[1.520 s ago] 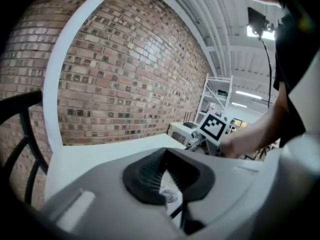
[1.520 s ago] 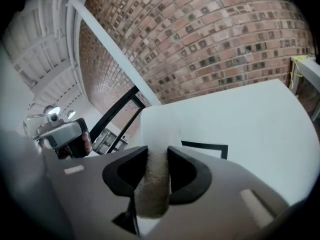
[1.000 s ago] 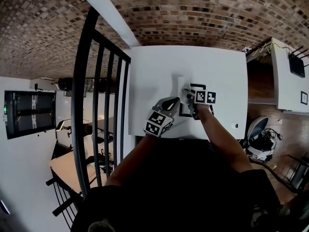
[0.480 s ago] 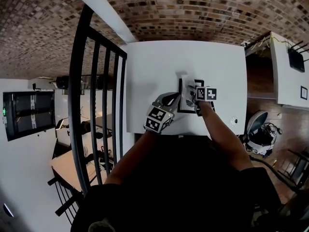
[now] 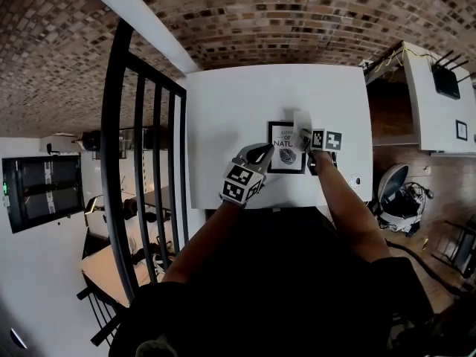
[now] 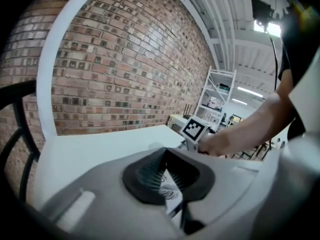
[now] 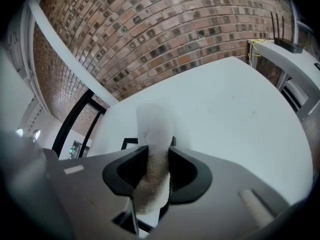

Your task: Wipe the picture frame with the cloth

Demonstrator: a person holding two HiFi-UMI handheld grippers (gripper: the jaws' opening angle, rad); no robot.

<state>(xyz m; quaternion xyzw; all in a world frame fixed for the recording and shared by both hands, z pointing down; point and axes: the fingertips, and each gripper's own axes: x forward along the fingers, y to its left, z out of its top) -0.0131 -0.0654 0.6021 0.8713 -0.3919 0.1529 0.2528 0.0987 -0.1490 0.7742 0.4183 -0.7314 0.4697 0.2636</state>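
Observation:
A black picture frame (image 5: 286, 157) with a white mat and a leaf print lies on the white table (image 5: 230, 125). My left gripper (image 5: 265, 153) is at its left edge, shut on that edge; in the left gripper view the print (image 6: 169, 189) shows between the closed jaws of the left gripper (image 6: 165, 171). My right gripper (image 5: 305, 138) is shut on a white cloth (image 5: 301, 121), at the frame's upper right corner. In the right gripper view the cloth (image 7: 152, 129) sticks out past the right gripper (image 7: 157, 161), and a corner of the frame (image 7: 129, 143) shows behind it.
A black railing (image 5: 141, 162) runs along the table's left side. A small round white object (image 5: 355, 178) sits near the table's front right corner. A white shelf unit (image 5: 435, 95) stands to the right. Brick surface (image 5: 260, 21) lies beyond the table's far edge.
My right gripper has carried the cloth from the frame's left side across to its upper right corner. The left gripper has stayed at the frame's left edge.

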